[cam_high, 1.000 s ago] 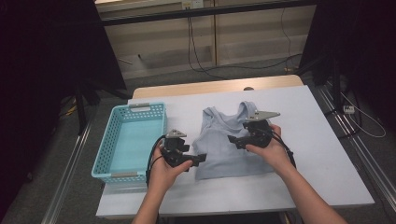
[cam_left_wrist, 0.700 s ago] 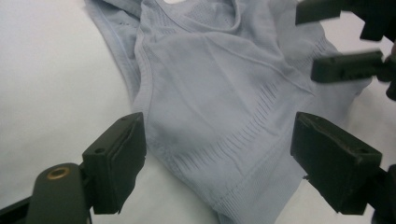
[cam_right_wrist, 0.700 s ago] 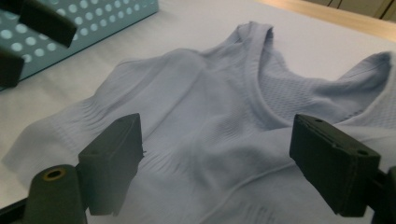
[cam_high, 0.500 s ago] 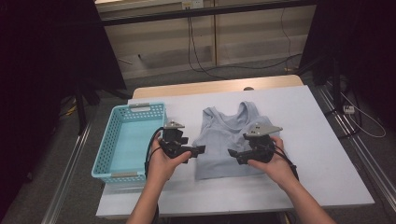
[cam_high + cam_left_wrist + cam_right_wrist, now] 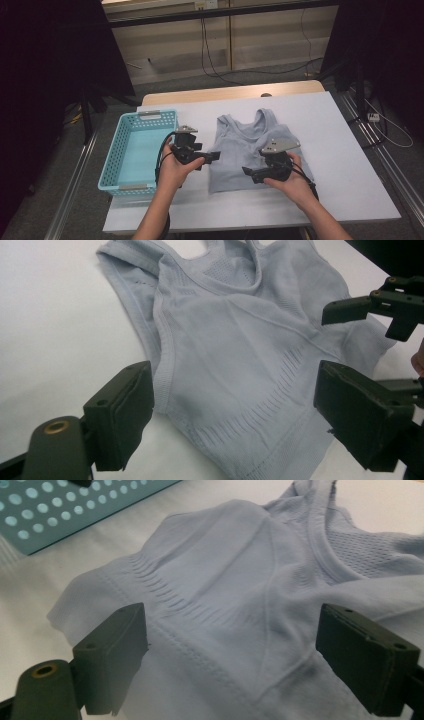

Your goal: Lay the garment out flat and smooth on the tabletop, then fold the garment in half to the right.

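Note:
A pale grey sleeveless top (image 5: 240, 145) lies flat on the white table, straps away from me. My left gripper (image 5: 216, 156) hovers at the top's left edge, its jaws open over the side seam (image 5: 165, 355) and not touching the cloth. My right gripper (image 5: 247, 172) sits over the lower right part of the top, near the hem. Its jaws have just been opening and now stand wide above the ribbed band (image 5: 165, 600) without pinching it. In the left gripper view (image 5: 235, 425) the right gripper's jaws (image 5: 350, 307) show beyond the top. The right gripper view (image 5: 232, 665) looks across the top (image 5: 225, 580).
A light blue perforated basket (image 5: 112, 165) stands on the table left of the top, close behind my left hand; its wall (image 5: 75, 505) shows past the cloth. Bare white table (image 5: 340, 165) stretches to the right. Floor rails and cables lie beyond the table's edges.
My right hand has slid toward me along the top, from its middle down toward the hem. The left hand has stayed almost where it was.

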